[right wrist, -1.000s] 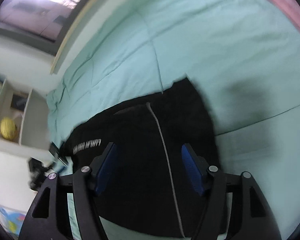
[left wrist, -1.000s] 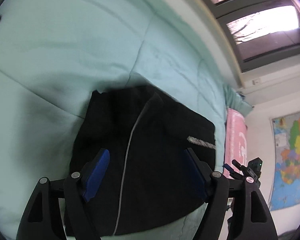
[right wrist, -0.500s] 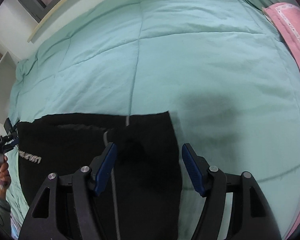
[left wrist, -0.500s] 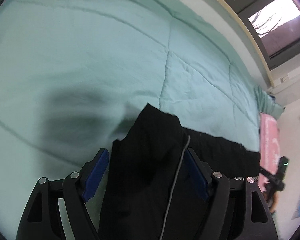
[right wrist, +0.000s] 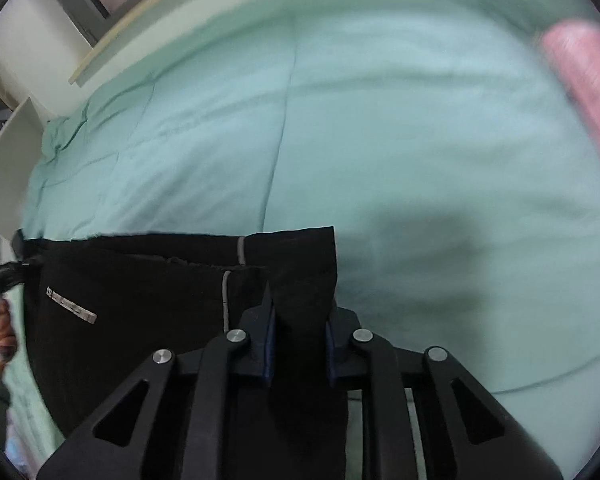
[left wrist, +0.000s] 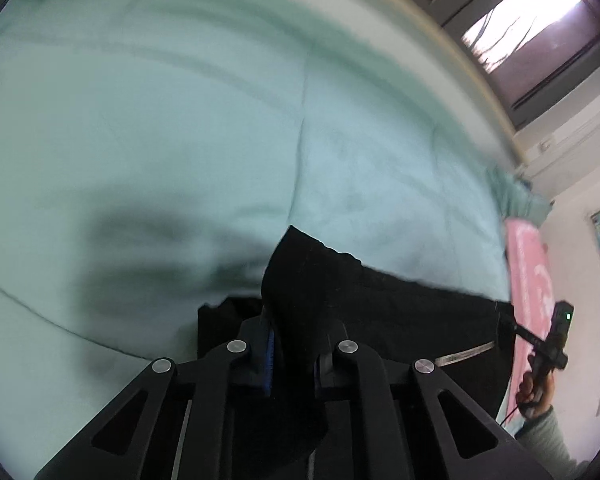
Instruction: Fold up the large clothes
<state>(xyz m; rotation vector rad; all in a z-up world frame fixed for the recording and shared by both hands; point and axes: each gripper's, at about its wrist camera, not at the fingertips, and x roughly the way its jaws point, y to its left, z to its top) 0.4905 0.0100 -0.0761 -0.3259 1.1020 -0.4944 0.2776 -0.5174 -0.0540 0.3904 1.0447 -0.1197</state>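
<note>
Garment (left wrist: 380, 320), black with a thin grey stripe (right wrist: 226, 296) and a small printed label (right wrist: 71, 307), lies partly folded on the near part of a mint quilt (left wrist: 180, 120); a pink cloth (left wrist: 530, 276) lies at the quilt's right edge. Left gripper (left wrist: 296, 354) has its fingers clamped on one corner of the garment, the fabric rising in a peak between the blue pads (left wrist: 269, 354). Right gripper (right wrist: 298, 344) is likewise closed on the opposite corner, with a flap of cloth standing up between its fingers. In each wrist view the other gripper appears at the far end of the same garment edge, so the cloth is stretched between the two grips. Step in hand, as judged: both corners are secured and a fold is about to be carried over. Next move calls for lifting both corners together, keeping the edge taut and level, and laying it on the rest of the garment so the edges align. Uneven lifting would likely skew or crease the fold.
</note>
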